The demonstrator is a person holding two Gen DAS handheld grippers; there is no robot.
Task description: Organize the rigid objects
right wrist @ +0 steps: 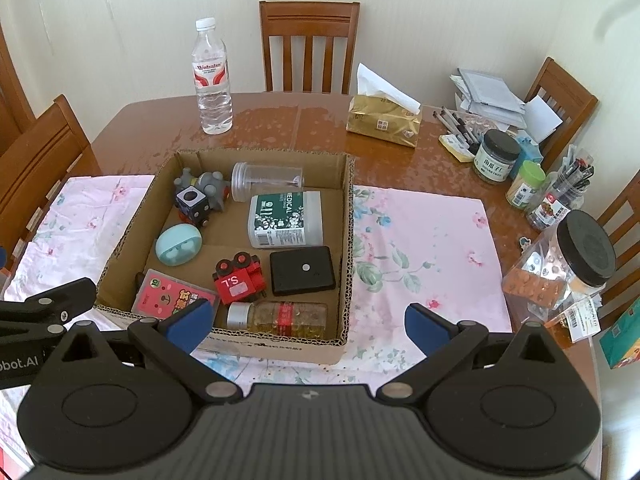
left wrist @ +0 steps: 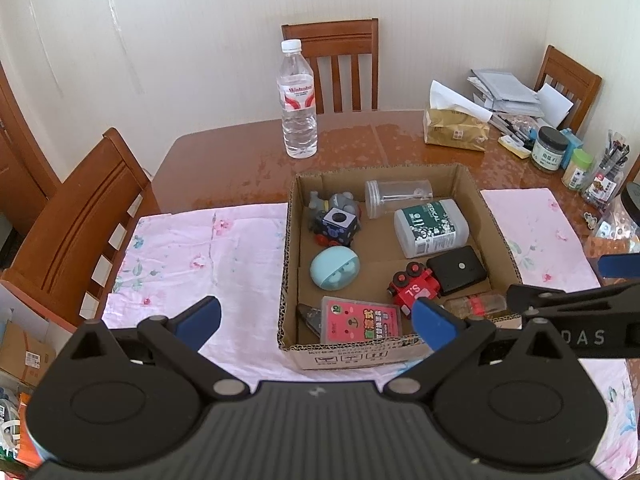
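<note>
Cardboard box [right wrist: 346,216] holds toys, bottles; both hand-held grippers [left wrist: 316,320] [right wrist: 306,322] open, empty.

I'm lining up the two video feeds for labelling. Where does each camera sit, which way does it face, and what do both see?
Left wrist: on the left gripper, looking forward and down at the cardboard box; its own open blue-tipped fingers show, with the right gripper entering at the right edge.
Right wrist: on the right gripper, facing the same box from further right; its open fingers show, the left gripper at the left edge.
Shared: the box, red toy train, water bottle, table.
</note>
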